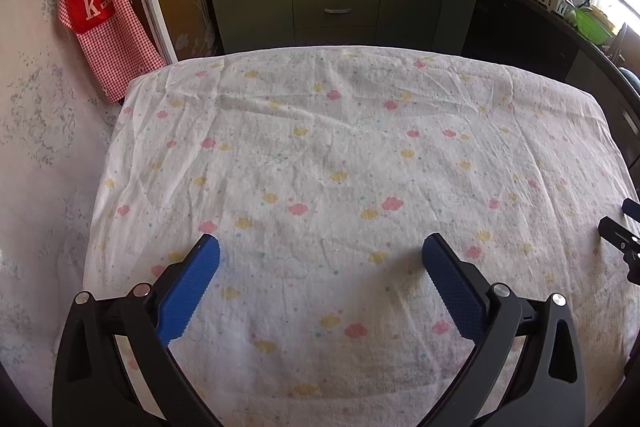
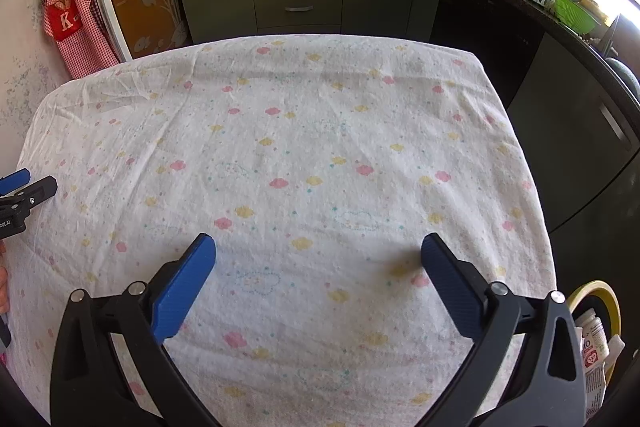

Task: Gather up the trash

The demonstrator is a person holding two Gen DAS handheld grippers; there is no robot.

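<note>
The only trash (image 2: 595, 343) I can see sits off the table's near right corner, down below the cloth's edge: a white packet with red print and some paper, inside a bin (image 2: 600, 289) with a yellow rim. Only a sliver of it shows past the right gripper's frame, so I cannot tell which way the packet points; what shows of it runs roughly up and down, leaning against the bin wall. On the cloth (image 2: 304, 155) itself, white with pink and yellow clouds, nothing lies that looks like rubbish.

That bin is low and to the right of the right gripper (image 2: 318, 251), just beside its right finger, and well apart from the left gripper (image 1: 320, 253), which hovers over the left half of the table. So the right hand is plainly the nearer one.

Both grippers hang above the cloth with their blue pads spread wide and nothing between them. To my eye the pickup is either finished or not begun; any further piece would have to go rightward and down into that bin.
</note>
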